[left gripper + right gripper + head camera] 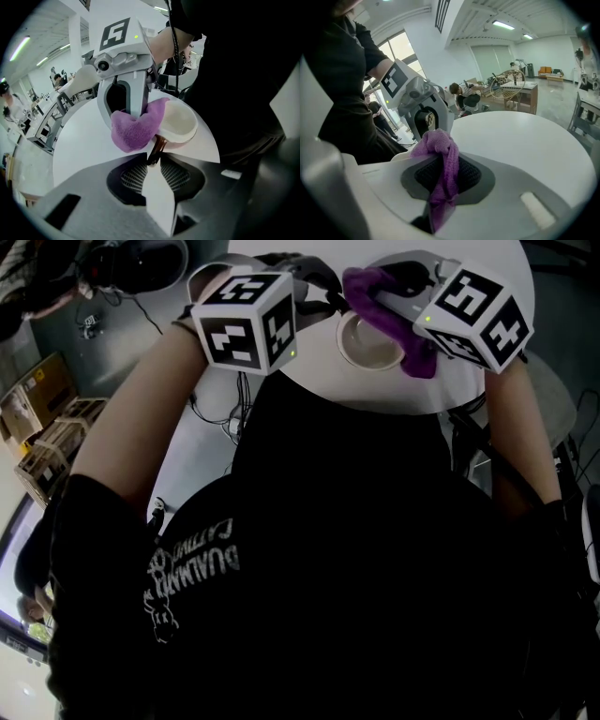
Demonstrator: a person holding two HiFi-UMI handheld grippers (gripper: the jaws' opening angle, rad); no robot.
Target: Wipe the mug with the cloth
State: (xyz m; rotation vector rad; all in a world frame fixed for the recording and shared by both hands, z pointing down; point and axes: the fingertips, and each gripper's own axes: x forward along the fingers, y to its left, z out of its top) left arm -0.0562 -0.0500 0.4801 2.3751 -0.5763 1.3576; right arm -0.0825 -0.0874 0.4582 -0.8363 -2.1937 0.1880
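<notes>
A cream mug [367,341] stands on the round white table [412,395], near its edge closest to me. My left gripper [323,298] comes in from the left and is shut on the mug's brown handle [157,146], which sits pinched between its jaw tips [154,158]. My right gripper [380,298] is shut on the purple cloth [386,313]. A bunch of the cloth [136,127] lies against the mug's [180,123] outer wall and rim on the side away from me. In the right gripper view the cloth [443,159] hangs between the jaws [440,157].
Cardboard boxes and wooden crates [47,437] stand on the floor at the left, with loose cables [230,423] beside the table. A grey seat [562,399] is at the right. Desks and people [464,96] fill the room behind.
</notes>
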